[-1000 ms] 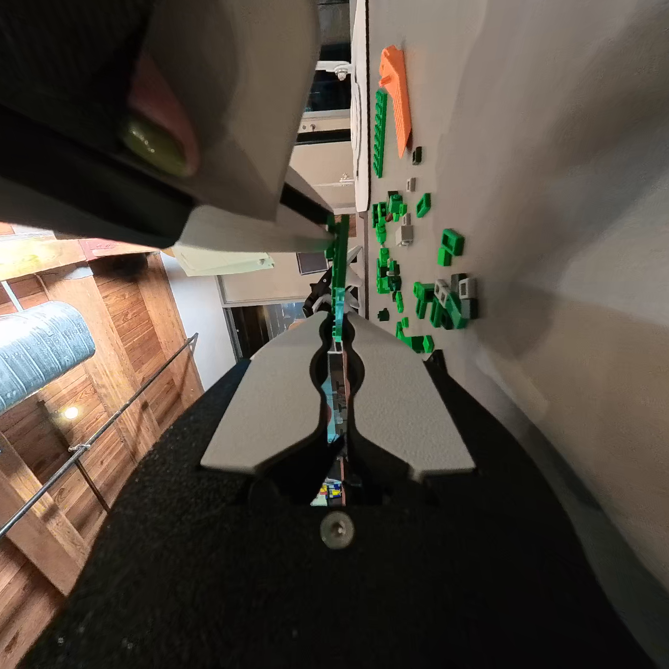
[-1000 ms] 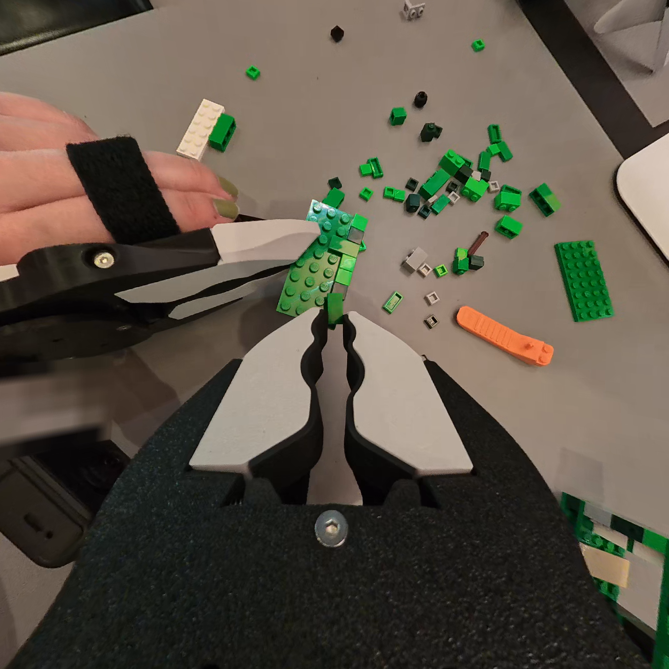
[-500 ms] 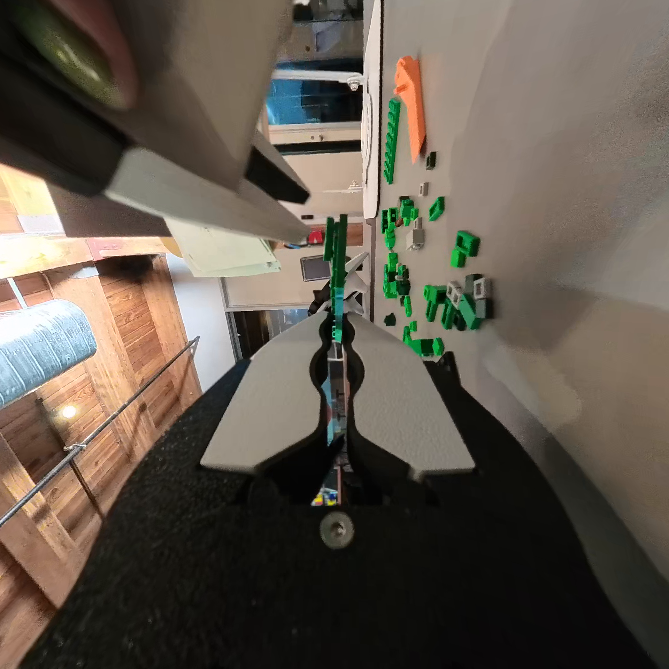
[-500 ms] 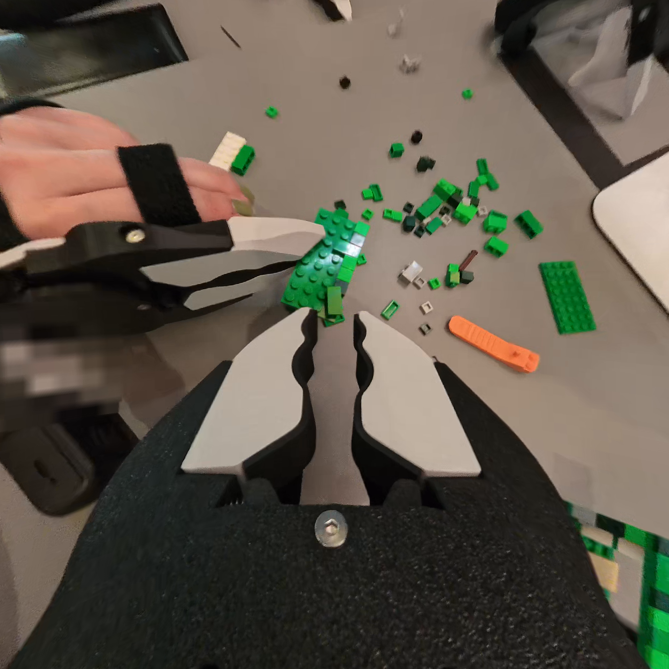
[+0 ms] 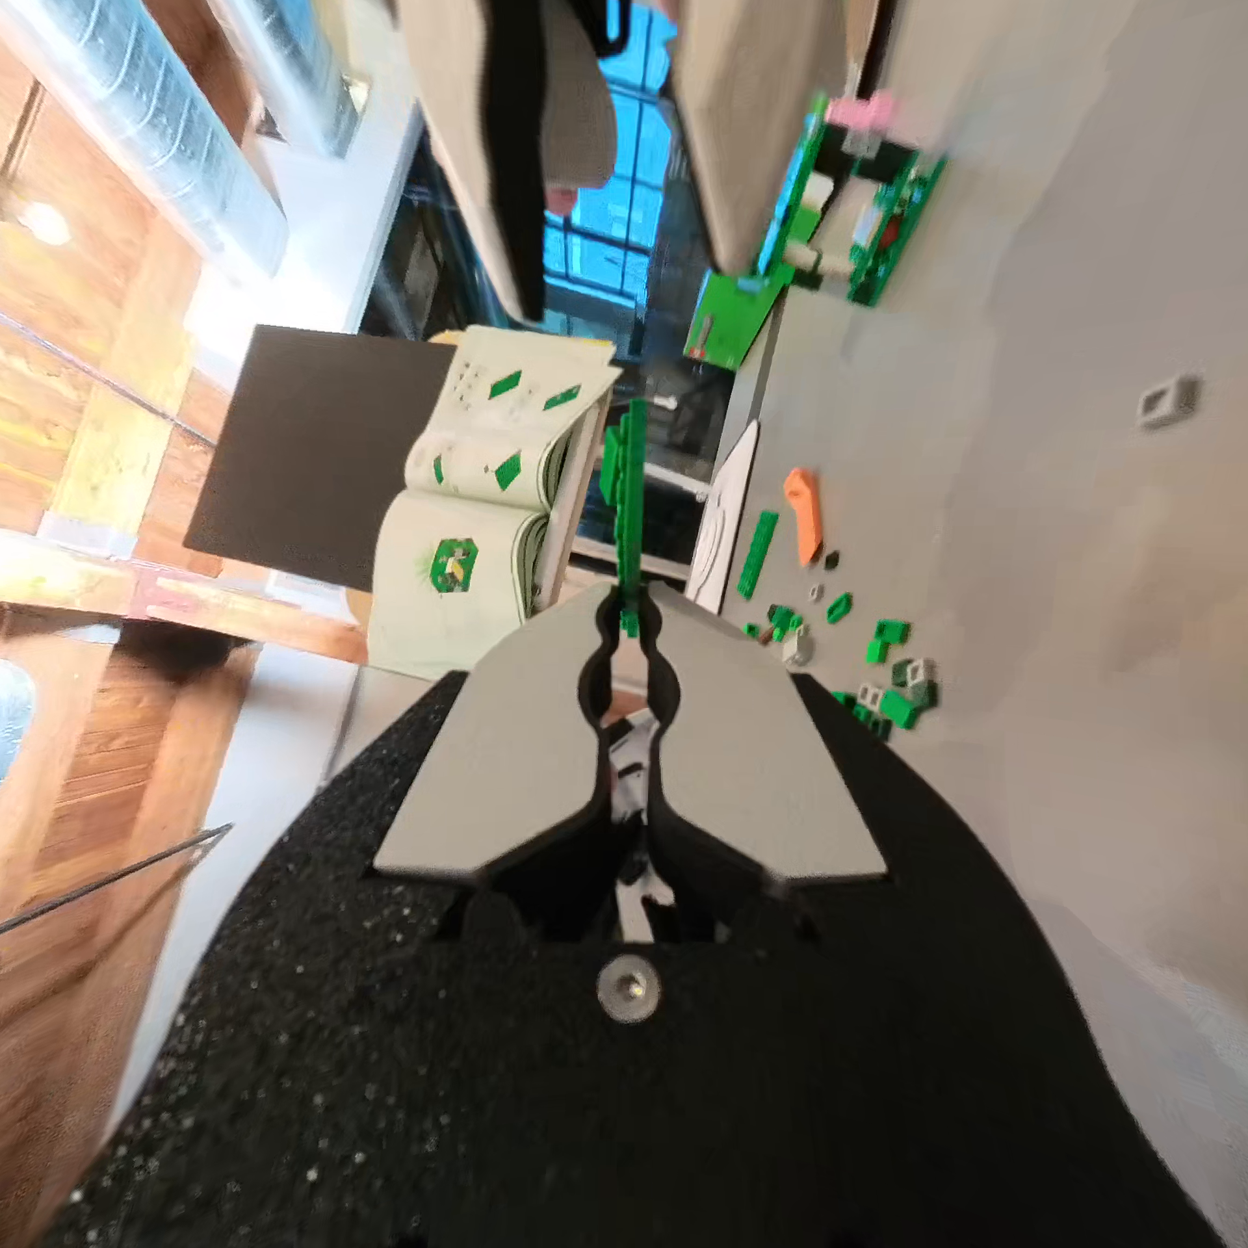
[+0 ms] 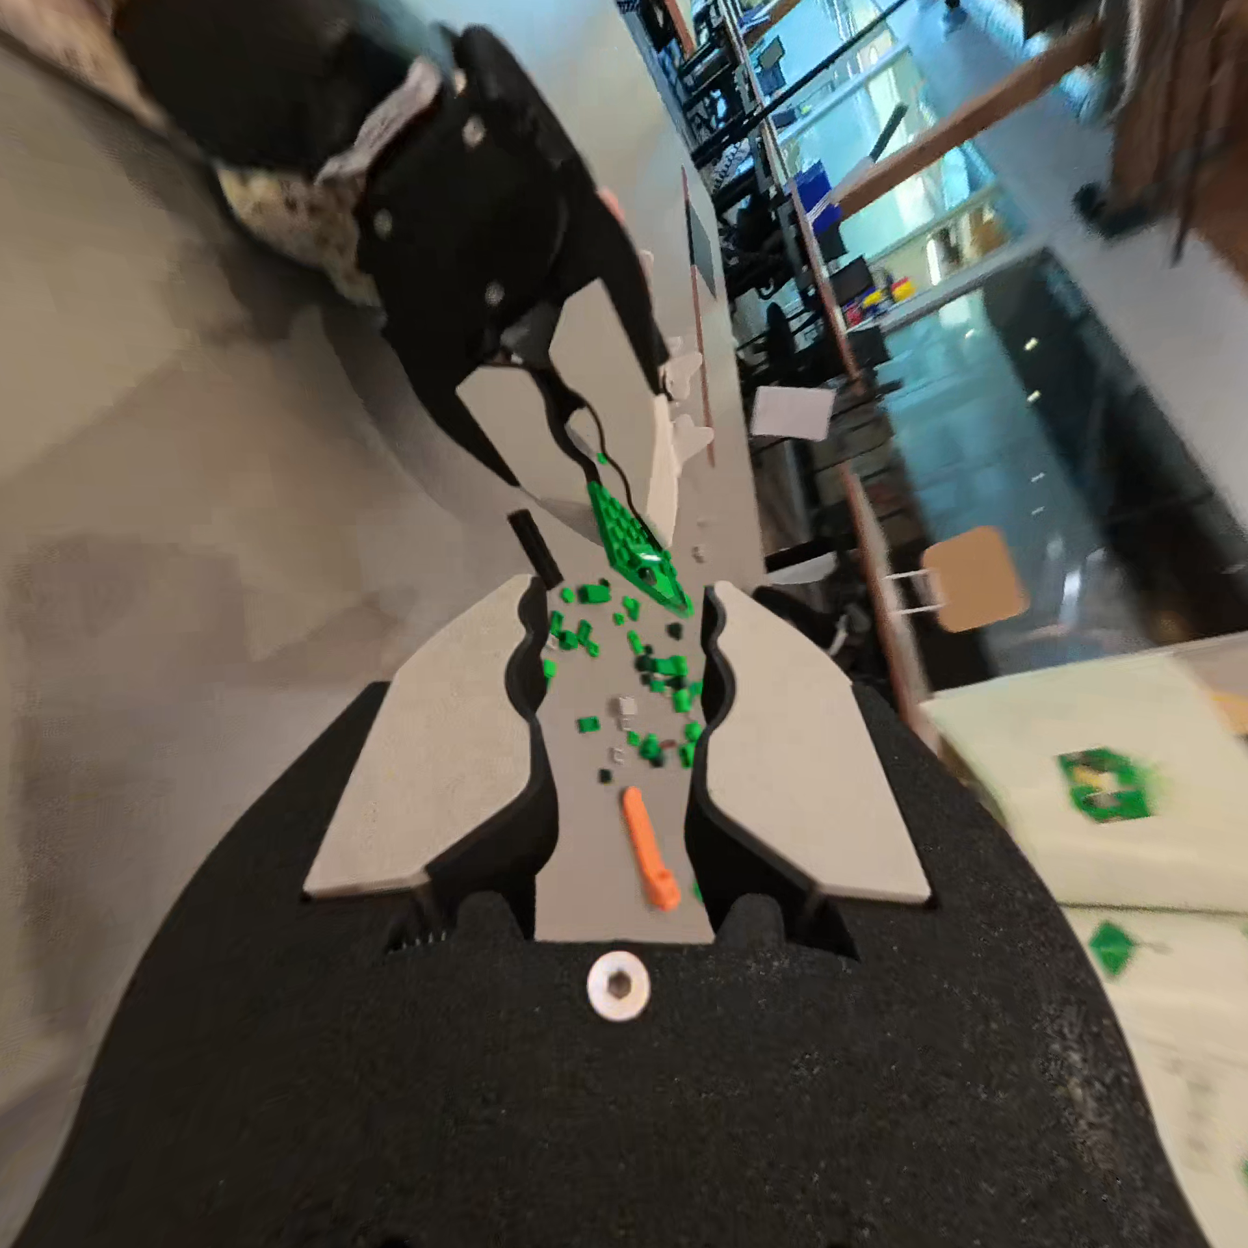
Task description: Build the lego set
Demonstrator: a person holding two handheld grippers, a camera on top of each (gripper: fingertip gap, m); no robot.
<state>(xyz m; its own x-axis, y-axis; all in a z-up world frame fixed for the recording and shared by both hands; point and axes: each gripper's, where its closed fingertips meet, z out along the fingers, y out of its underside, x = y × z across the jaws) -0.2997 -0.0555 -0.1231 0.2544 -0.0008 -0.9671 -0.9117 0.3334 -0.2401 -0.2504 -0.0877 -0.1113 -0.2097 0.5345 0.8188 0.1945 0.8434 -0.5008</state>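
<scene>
My left gripper (image 5: 629, 598) is shut on the edge of a green plate assembly (image 5: 628, 500), held in the air and seen edge-on, with small green bricks on its left face. The right wrist view shows the same plate (image 6: 631, 547) gripped by the left gripper (image 6: 601, 466) above the table. My right gripper (image 6: 625, 594) is wide open and empty, a short way from the plate's near tip. Its two fingers (image 5: 729, 135) show blurred at the top of the left wrist view. Loose green and grey bricks (image 6: 648, 675) lie on the grey table (image 5: 1047, 608).
An orange brick separator (image 5: 803, 516) and a long green plate (image 5: 758, 554) lie near the loose bricks (image 5: 885, 689). An open instruction booklet (image 5: 486, 486) stands by the table's edge. A partly built green set (image 5: 851, 223) sits farther along the table.
My right gripper opened, leaving its small green brick on the plate, and drew back with the jaws wide. The left gripper kept hold of the plate. Both views swung round.
</scene>
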